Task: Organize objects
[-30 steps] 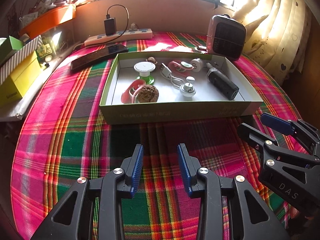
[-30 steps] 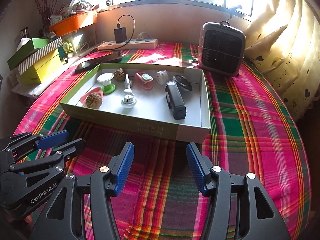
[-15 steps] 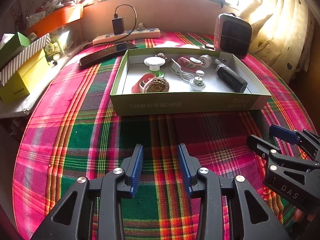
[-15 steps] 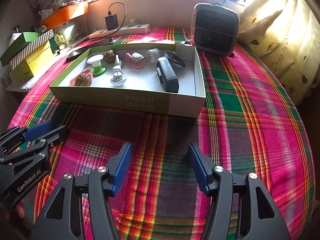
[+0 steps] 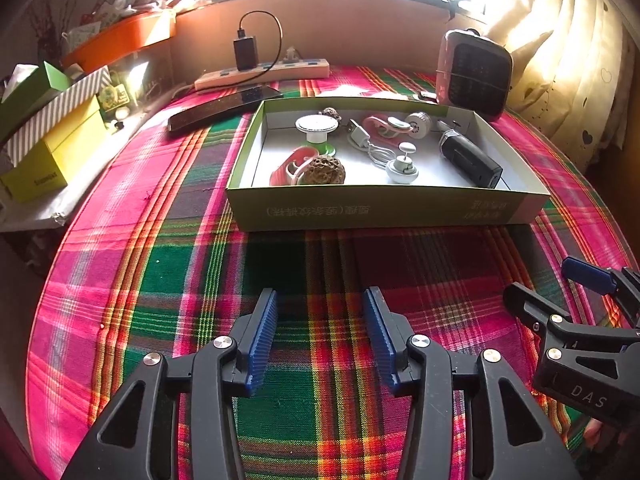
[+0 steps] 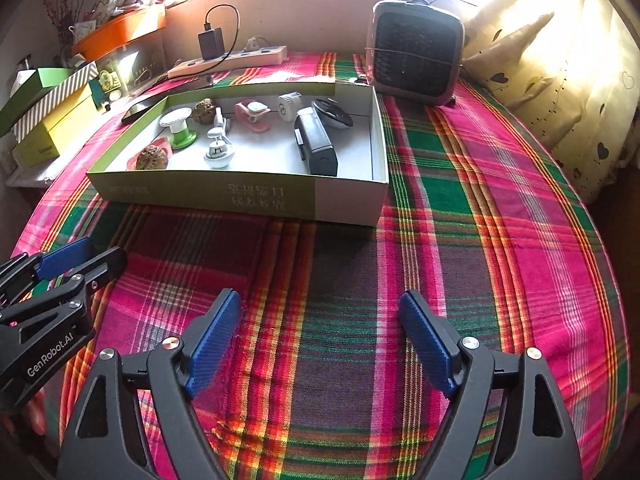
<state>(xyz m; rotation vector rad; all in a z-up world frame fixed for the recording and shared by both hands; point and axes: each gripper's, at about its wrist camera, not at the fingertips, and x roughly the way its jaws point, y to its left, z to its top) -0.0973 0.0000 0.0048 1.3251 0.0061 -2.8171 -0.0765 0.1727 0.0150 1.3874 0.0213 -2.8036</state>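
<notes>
A green-sided cardboard box (image 5: 384, 210) (image 6: 240, 196) stands on the plaid cloth. It holds a brown walnut (image 5: 325, 168) (image 6: 151, 157), a white-and-green spool (image 5: 317, 128), a pink clip (image 6: 252, 111), a white charger with cable (image 5: 362, 136), a white knob (image 6: 219, 152) and a black device (image 5: 472, 158) (image 6: 316, 144). My left gripper (image 5: 320, 304) is open and empty above the cloth, well in front of the box; it also shows in the right wrist view (image 6: 80, 256). My right gripper (image 6: 320, 308) is open and empty, also short of the box; it also shows in the left wrist view (image 5: 552, 284).
A small heater (image 5: 474, 72) (image 6: 416, 60) stands behind the box at the right. A power strip with a black adapter (image 5: 264, 70), a dark phone (image 5: 224, 106), stacked yellow and green boxes (image 5: 48, 136) and an orange tray (image 5: 120, 38) lie at the back left. A curtain (image 6: 560, 60) hangs on the right.
Both grippers have drawn back from the box and lifted, so the box looks farther away. The right gripper's jaws have spread wider. Nothing in the box moved.
</notes>
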